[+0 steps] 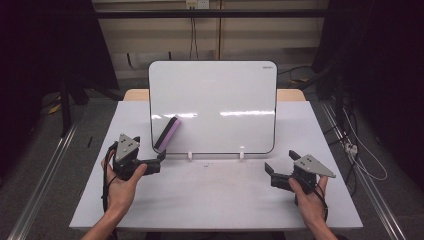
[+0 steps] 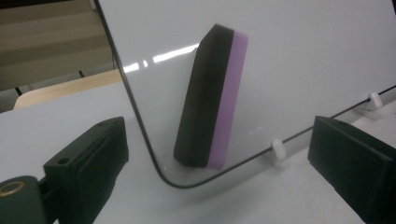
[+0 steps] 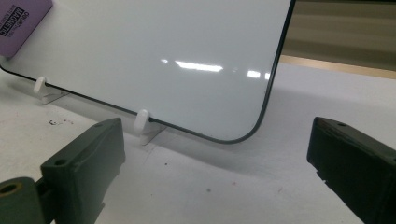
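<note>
A whiteboard (image 1: 220,100) stands upright on two white feet in the middle of the table. A purple and black eraser (image 1: 167,133) clings to its lower left face, tilted. My left gripper (image 1: 161,161) is open just below and left of the eraser, which sits beyond the gap between the jaws (image 2: 212,98) without touching them. My right gripper (image 1: 281,161) is open near the board's lower right corner (image 3: 247,133), with nothing between its jaws. The eraser's purple label side (image 3: 21,21) peeks in at the upper left of the right gripper view.
The white table (image 1: 215,200) has bare surface in front of the board. White feet (image 3: 144,125) hold the board's bottom edge. Small dark specks (image 3: 58,122) lie on the table. Dark floor, rails and cables surround the table.
</note>
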